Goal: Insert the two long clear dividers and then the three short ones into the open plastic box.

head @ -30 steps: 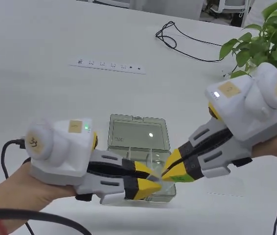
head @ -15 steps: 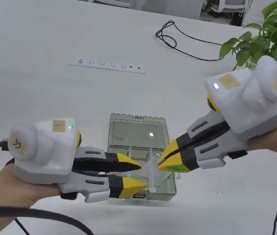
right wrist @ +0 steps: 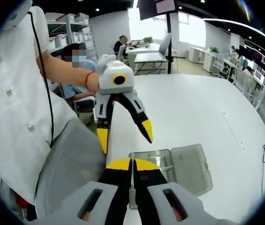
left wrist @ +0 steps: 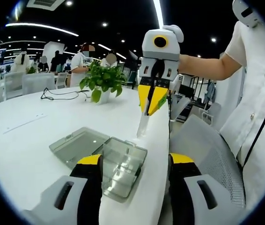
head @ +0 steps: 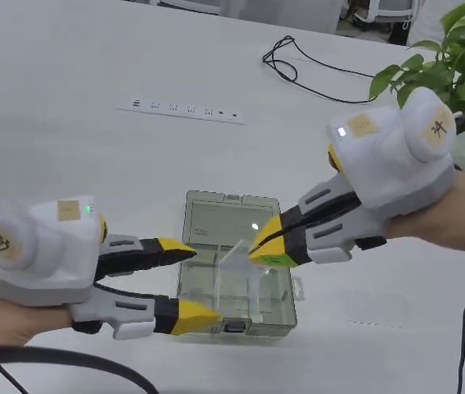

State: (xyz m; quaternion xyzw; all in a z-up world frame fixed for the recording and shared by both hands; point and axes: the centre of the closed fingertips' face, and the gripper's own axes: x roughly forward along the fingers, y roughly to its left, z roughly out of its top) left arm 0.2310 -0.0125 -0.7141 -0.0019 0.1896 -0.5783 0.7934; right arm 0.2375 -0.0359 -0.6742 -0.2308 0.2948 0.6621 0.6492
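Right gripper (head: 263, 246) jaws clamped on one clear divider (head: 237, 253), tilted over the open plastic box (head: 282, 289) on the worktop (head: 93, 164). Left gripper (head: 199, 279) jaws spread, empty. Number of dividers inside the box unclear.

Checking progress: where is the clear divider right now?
Head view, centre: the divider is pinched in the right claw, above the open box.

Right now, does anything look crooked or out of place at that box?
Only the clear divider, pinched in the right gripper: it hangs tilted over the open box, not seated in it. Nothing spilled or broken.
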